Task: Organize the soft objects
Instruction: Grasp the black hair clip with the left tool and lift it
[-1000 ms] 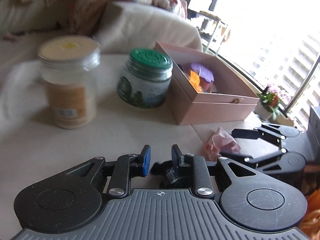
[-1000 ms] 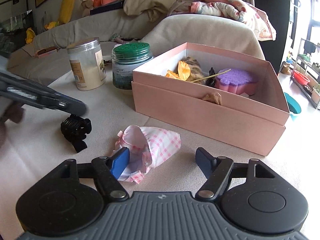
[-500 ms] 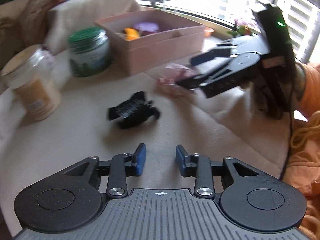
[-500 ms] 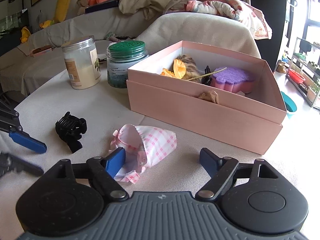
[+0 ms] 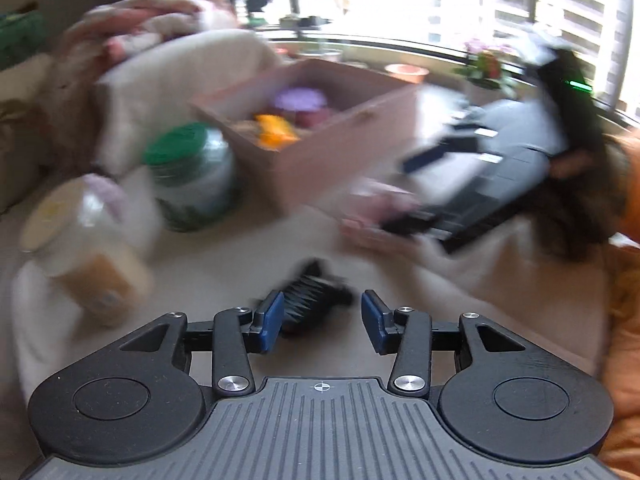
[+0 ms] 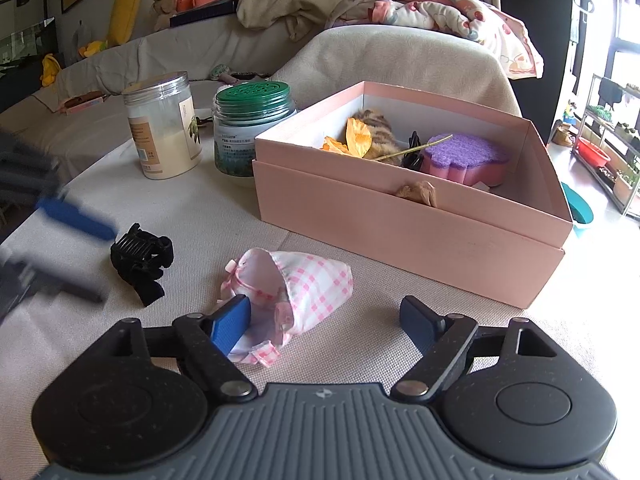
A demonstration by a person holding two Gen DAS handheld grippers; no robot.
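The left gripper [image 5: 322, 316] has its jaws apart around nothing, and the black hair claw [image 5: 310, 298] lies on the cloth just ahead of them, closer to the left pad than the right. The left wrist view is smeared with motion blur, so how squarely the claw sits in the gap cannot be told. If the jaws close from this offset, the left pad is likely to strike the claw's teeth first and skid it sideways, or catch only one prong and let it twist free on the lift.

To the right of that, the right gripper [image 6: 325, 322] is also spread wide and holding nothing. The pink checked pouch [image 6: 296, 286] lies just ahead of it, its open mouth at the left pad, its body reaching toward the middle of the gap; the right pad stands well clear of the fabric. A squeeze here may pinch only the frilled rim, so the pouch could slump out or drag along the cloth.

Further ahead and to the right sits the pink box [image 6: 408, 220], open, already holding a purple sponge [image 6: 466, 158] and other bits. Both grippers work close together, so a hurried carry toward the box risks one knocking the other, or the box's near wall.
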